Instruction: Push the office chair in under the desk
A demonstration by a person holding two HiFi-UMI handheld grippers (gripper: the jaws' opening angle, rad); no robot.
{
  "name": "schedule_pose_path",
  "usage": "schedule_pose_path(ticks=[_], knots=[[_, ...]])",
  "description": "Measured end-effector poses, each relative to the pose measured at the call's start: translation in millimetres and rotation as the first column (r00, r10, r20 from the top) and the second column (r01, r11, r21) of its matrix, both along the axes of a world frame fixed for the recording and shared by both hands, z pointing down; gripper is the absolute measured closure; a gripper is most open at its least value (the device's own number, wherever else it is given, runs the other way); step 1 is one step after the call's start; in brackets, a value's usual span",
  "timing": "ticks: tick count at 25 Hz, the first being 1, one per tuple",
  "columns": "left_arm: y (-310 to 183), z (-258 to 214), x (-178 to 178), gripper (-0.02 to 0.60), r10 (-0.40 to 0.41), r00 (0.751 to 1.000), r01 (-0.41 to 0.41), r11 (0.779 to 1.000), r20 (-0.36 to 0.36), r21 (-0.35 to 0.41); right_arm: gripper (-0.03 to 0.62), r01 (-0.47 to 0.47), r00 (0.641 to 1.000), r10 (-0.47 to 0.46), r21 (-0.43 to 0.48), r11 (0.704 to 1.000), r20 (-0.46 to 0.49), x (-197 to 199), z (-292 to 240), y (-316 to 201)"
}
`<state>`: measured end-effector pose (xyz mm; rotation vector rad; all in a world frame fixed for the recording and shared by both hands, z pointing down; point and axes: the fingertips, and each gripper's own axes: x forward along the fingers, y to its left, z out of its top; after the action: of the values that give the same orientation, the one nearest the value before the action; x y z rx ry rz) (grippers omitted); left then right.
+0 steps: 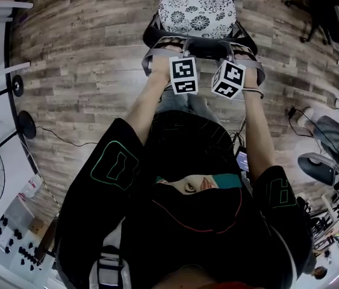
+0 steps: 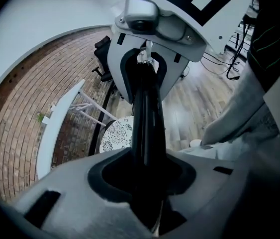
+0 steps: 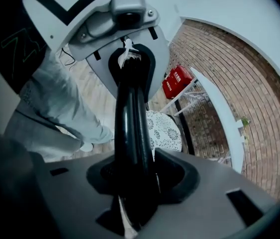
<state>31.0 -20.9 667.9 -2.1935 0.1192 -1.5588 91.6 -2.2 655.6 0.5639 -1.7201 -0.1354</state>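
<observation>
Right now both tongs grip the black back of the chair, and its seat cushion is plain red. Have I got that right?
Not quite. The seat cushion is white with a black flower pattern, not plain red, as the head view shows. The rest stands: the left tongs and the right tongs both grip the chair's black back.

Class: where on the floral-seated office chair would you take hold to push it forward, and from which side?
Grip the backrest's top edge, coming from behind the office chair. It is a slim black bar nearest the person, narrow enough to fit between fingers. The left gripper and right gripper clamp it side by side.
</observation>
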Motion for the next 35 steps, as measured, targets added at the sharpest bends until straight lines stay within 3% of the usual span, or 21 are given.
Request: schedule_pose_path(ticks=[6, 19, 35], knots=[[-2.7, 5.4, 2.7, 0.443, -0.006, 1.0, 0.004, 0.998, -0.021, -0.068, 0.447, 0.014, 1.0, -0.014, -0.024, 1.0, 0.001, 0.3, 2.6, -4.7], [-72.5, 9.4, 10.2, 0.454, -0.03, 1.0, 0.03, 0.999, 0.0, -0.026, 0.456, 0.002, 1.0, -0.002, 0.014, 1.0, -0.009, 8.7, 3.5, -71.5], [-156.5, 10.2, 21.0, 0.451, -0.023, 1.0, 0.023, 0.998, 0.004, -0.058, 0.453, -0.02, 1.0, 0.019, -0.02, 1.0, -0.014, 19.7, 4.3, -156.0]])
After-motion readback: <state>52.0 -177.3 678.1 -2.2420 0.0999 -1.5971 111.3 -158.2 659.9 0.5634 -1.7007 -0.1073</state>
